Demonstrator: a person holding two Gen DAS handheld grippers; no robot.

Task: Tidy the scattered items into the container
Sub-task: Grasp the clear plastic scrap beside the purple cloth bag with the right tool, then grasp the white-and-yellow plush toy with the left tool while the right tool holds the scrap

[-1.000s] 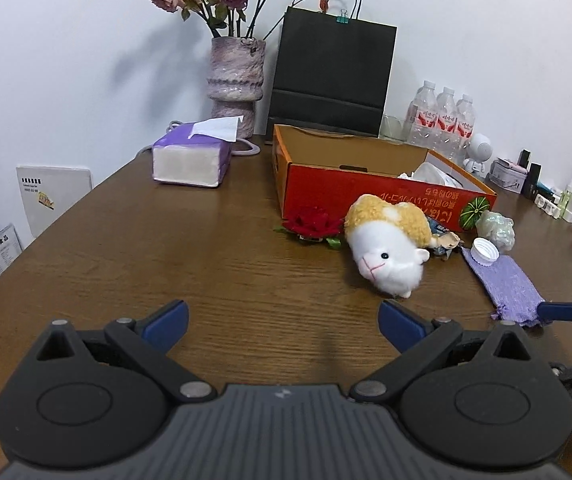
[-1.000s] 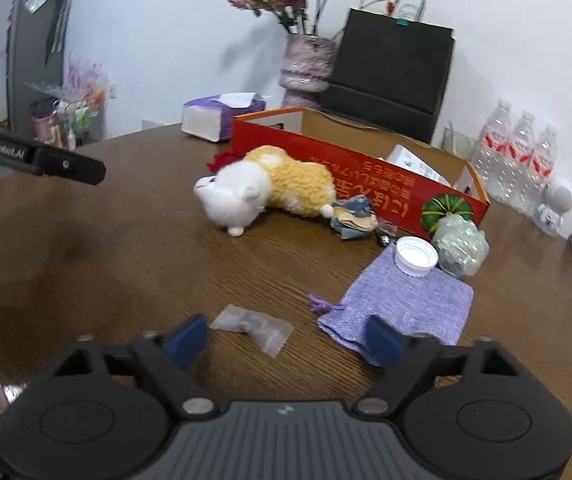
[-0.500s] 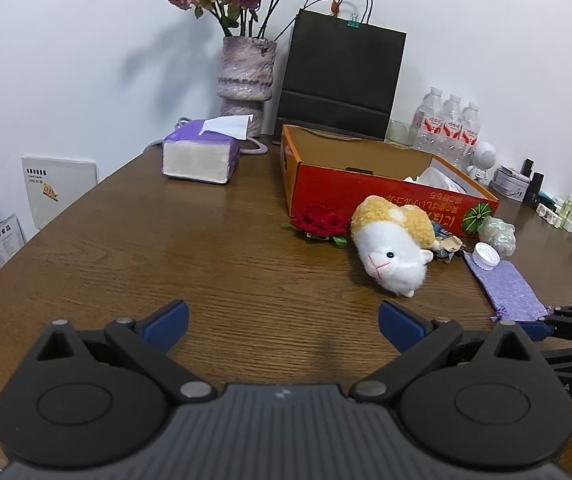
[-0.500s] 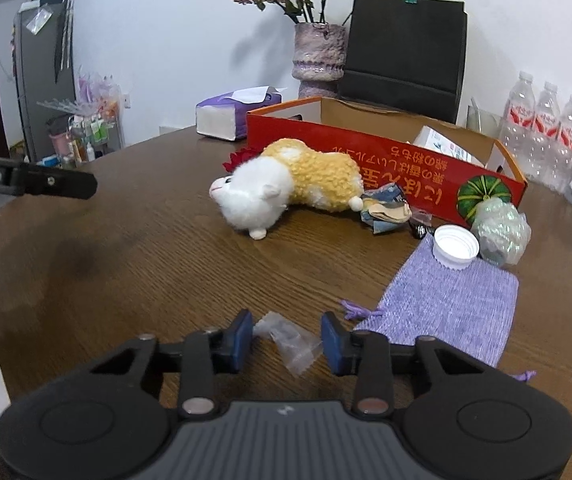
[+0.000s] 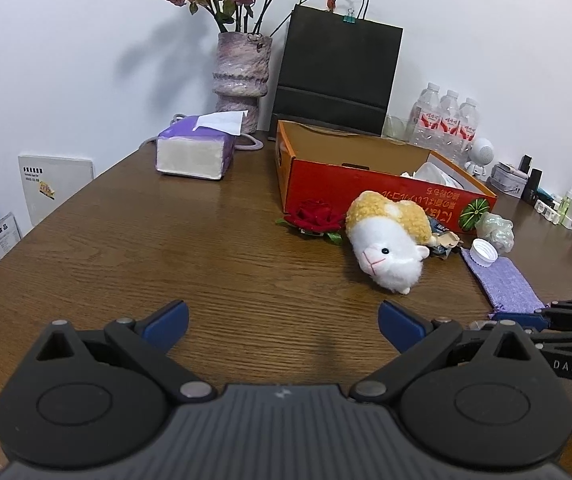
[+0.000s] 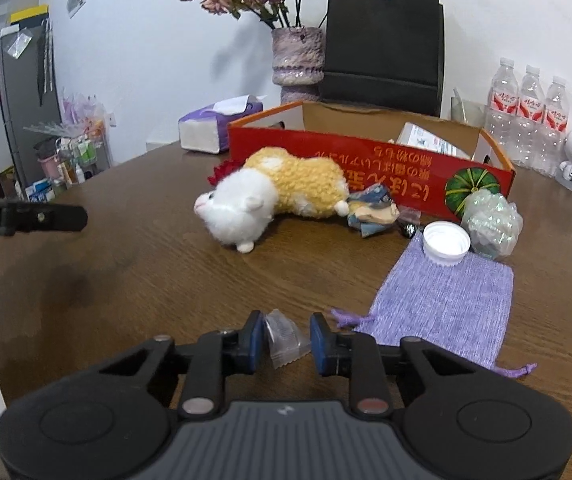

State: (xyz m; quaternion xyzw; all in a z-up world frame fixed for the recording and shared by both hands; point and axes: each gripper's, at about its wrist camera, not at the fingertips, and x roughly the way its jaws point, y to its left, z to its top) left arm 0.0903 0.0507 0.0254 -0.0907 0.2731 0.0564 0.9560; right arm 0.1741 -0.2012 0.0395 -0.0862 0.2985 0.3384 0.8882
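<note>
A red cardboard box [image 5: 369, 192] [image 6: 365, 160] stands open on the wooden table. In front of it lie a white-and-yellow plush animal [image 5: 385, 244] [image 6: 270, 200], a red rose [image 5: 315, 216], a crumpled wrapper [image 6: 373, 210], a white cap [image 6: 445, 242], a clear plastic wad [image 6: 491, 218] and a purple cloth pouch [image 6: 441, 304] [image 5: 503, 284]. My right gripper [image 6: 287, 338] is shut on a small clear plastic packet [image 6: 284, 336], held just above the table. My left gripper [image 5: 284, 322] is open and empty over bare wood, well short of the plush.
A purple tissue box [image 5: 194, 152], a vase of dried roses [image 5: 242, 68] and a black paper bag [image 5: 337, 68] stand behind the box. Water bottles [image 5: 447, 120] and small gadgets line the right side. The table's edge curves at the left.
My right gripper's jaws closed in from wide open onto the clear packet. My left gripper drew back and rose a little, staying open.
</note>
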